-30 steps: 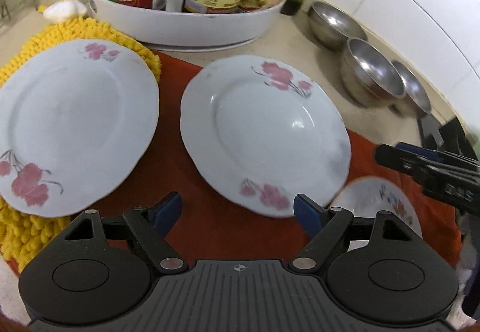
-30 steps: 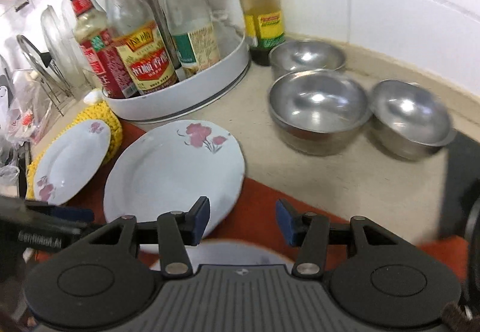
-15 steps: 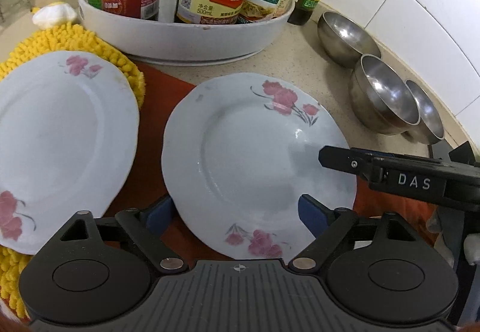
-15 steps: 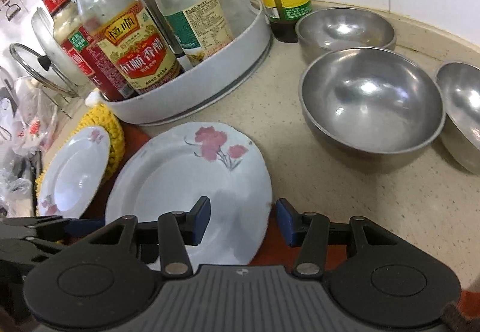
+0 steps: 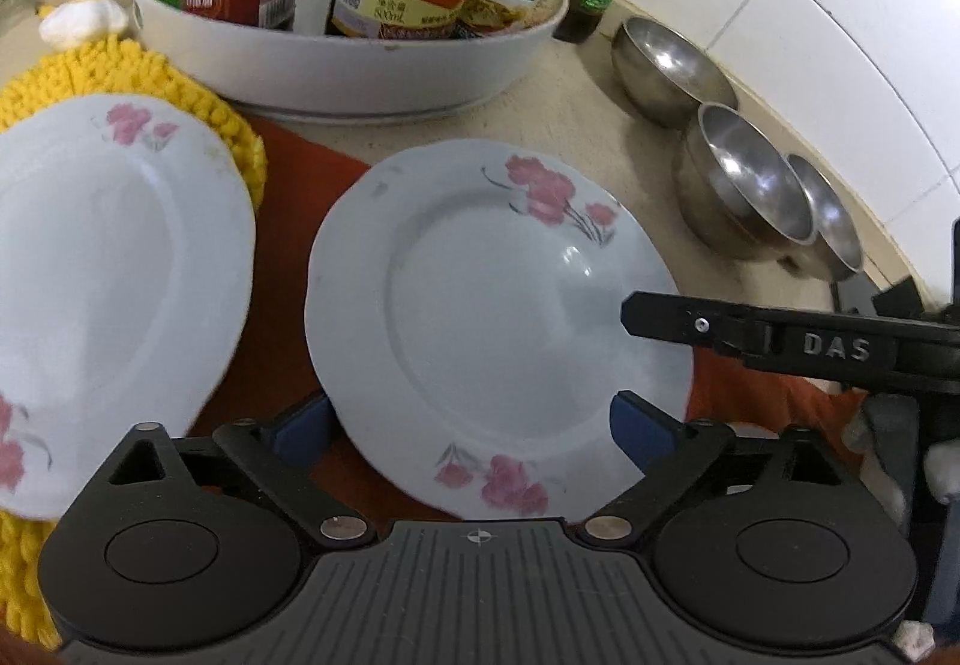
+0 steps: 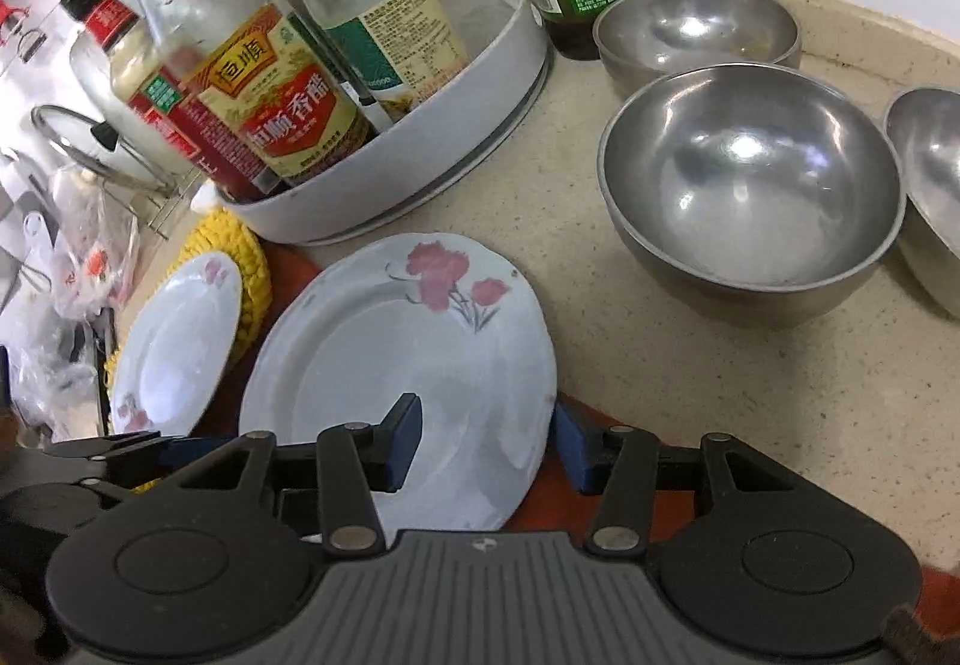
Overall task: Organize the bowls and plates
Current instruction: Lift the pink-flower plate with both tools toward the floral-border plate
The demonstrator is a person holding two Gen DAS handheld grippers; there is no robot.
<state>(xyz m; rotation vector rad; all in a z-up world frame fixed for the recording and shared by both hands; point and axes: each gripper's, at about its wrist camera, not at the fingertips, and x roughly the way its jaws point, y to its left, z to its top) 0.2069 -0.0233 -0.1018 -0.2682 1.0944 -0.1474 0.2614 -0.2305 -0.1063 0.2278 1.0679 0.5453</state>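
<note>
Both claws have closed in on the middle plate since a second ago: the left claw gapes wide around its near rim, the right claw straddles its right edge, gripping nothing; 3 steel bowls sit right on the bench.

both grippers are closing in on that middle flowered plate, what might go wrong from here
1. The right gripper straddles only the thin rim of the middle plate; glazed ceramic may slip out when lifted.
2. The left gripper, open, flanks the same plate, so the two could collide.
3. A jolted plate might slide into the steel bowls nearby.
</note>
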